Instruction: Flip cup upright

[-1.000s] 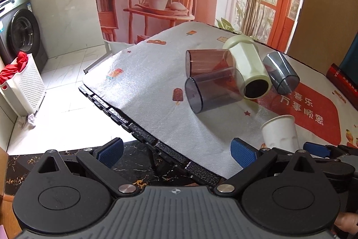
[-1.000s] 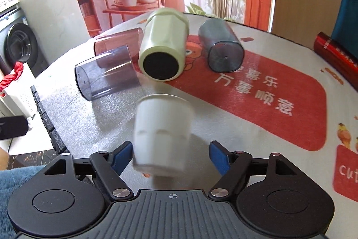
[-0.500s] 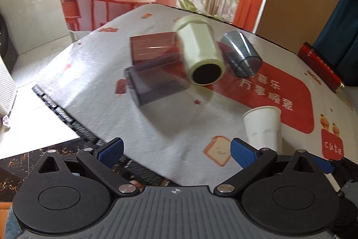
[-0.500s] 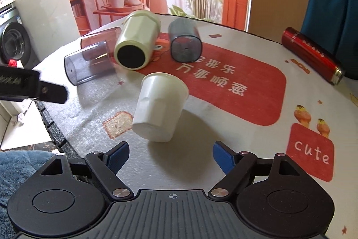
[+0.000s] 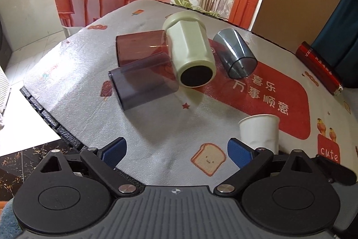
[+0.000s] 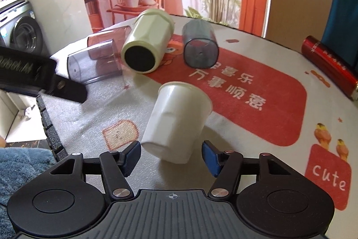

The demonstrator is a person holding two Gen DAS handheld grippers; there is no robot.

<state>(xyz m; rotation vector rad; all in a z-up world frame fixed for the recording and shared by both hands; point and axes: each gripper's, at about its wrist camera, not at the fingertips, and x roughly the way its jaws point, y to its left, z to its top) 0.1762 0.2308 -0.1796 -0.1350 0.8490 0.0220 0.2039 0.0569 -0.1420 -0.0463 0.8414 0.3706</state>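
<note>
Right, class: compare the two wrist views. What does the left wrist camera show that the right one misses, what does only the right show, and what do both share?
Only the left wrist view shows the left gripper open over bare tablecloth.

Only the right wrist view shows the washing machine and the right gripper open around the white paper cup.

Both show the paper cup standing mouth-up, the green cup, the grey cup, two tinted tumblers lying down, and the red can.

Setting: a home. Front-loading washing machine (image 6: 24, 37) at left wall, tiled floor (image 5: 29, 48), table under a printed cartoon tablecloth (image 5: 156, 127), blue curtain (image 6: 342, 15) at right.
</note>
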